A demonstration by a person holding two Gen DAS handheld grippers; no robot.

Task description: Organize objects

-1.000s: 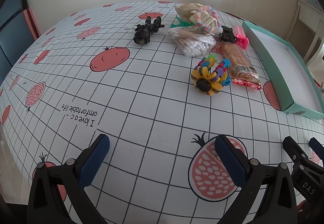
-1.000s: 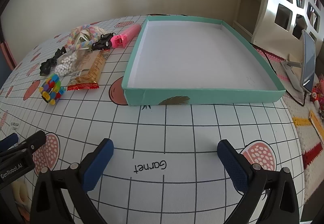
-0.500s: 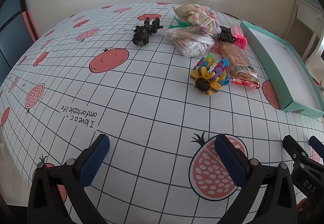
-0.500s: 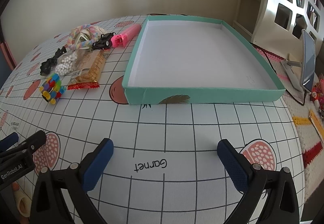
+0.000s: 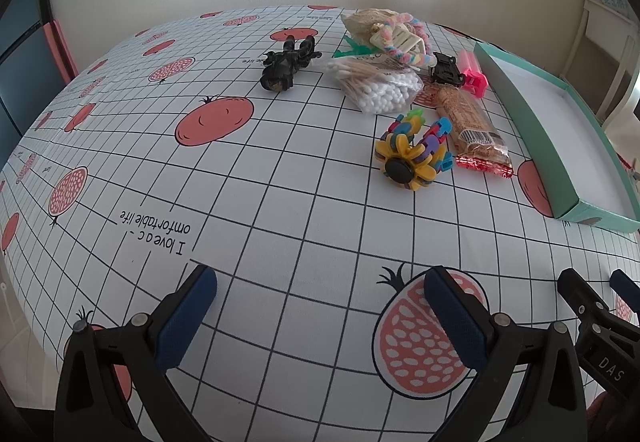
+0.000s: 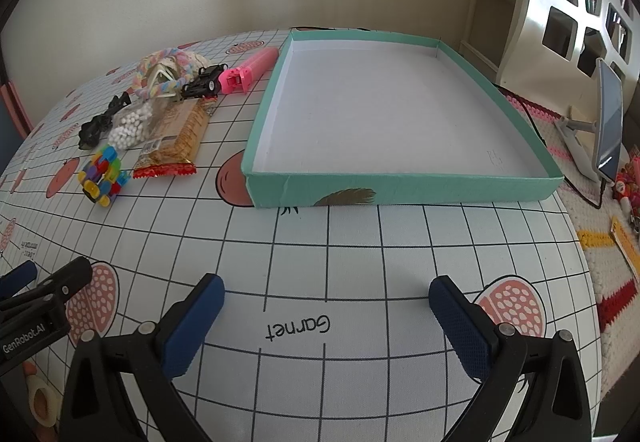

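Teal cardboard on the right: the shallow tray (image 6: pixel 400 188) sits on the gridded tablecloth (image 5: pixel 280 202), white floor bare, its long axis running away from the right wrist camera toward the back wall. From the left wrist view the same tray (image 5: pixel 532 130) shows as a long teal wall slanting away to the right.

Left of the tray lies the cluster. The snack bar (image 5: pixel 472 130) in clear wrapping lies lengthwise roughly parallel to the tray's left wall, red crimped end toward the cameras. Just beside it, touching or nearly so, sits the multicoloured block toy (image 5: pixel 412 156), its yellow petal face with the black centre turned toward the left gripper. Behind that, the bag of cotton swabs (image 5: pixel 376 86), white tips pointing toward the cameras. The black figure (image 5: pixel 286 66) lies apart to the left. At the back, the pastel rope loop (image 5: pixel 404 38) rests over a beige clip, with the small black toy car (image 6: pixel 202 82) and the pink cylinder (image 6: pixel 250 68) angled toward the tray's far corner.

Left gripper (image 5: pixel 320 316) hovers low over the cloth, blue pads spread wide, nothing between them. Right gripper (image 6: pixel 326 322) likewise, jaws wide apart and empty, facing the tray's near wall.
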